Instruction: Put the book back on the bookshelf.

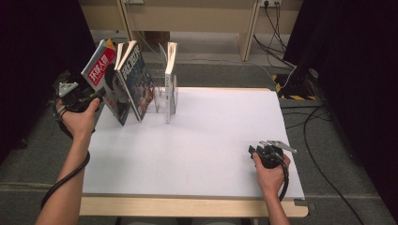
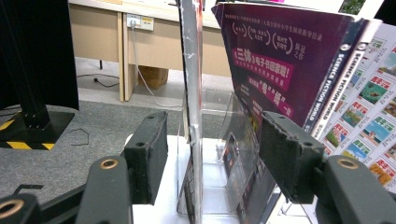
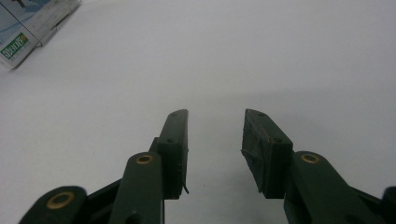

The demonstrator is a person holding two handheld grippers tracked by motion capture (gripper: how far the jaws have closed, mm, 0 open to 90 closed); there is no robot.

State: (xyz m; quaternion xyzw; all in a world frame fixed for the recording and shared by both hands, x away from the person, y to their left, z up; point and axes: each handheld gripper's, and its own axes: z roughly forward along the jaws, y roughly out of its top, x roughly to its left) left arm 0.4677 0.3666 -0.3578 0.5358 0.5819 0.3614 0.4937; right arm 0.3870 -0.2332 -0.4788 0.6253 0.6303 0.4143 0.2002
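Table (image 1: 202,154): clear rack (image 1: 162,98) at far left corner. In the rack, three magazines side by side. Leftmost magazine (image 1: 104,79) leans left, overhanging the table's left edge. Middle magazine (image 1: 136,79) leans against it, just to its right. Rightmost magazine (image 1: 171,79) stands upright, apart from the other two. Left gripper (image 1: 96,96) beside the left edge, at the leftmost magazine. Right gripper (image 1: 256,152) on the table near the near right corner, well apart from the rack.

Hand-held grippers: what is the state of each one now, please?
Left hand-held gripper: open, jaws around the thin upright magazine, not pressing it.
Right hand-held gripper: open, holding nothing.
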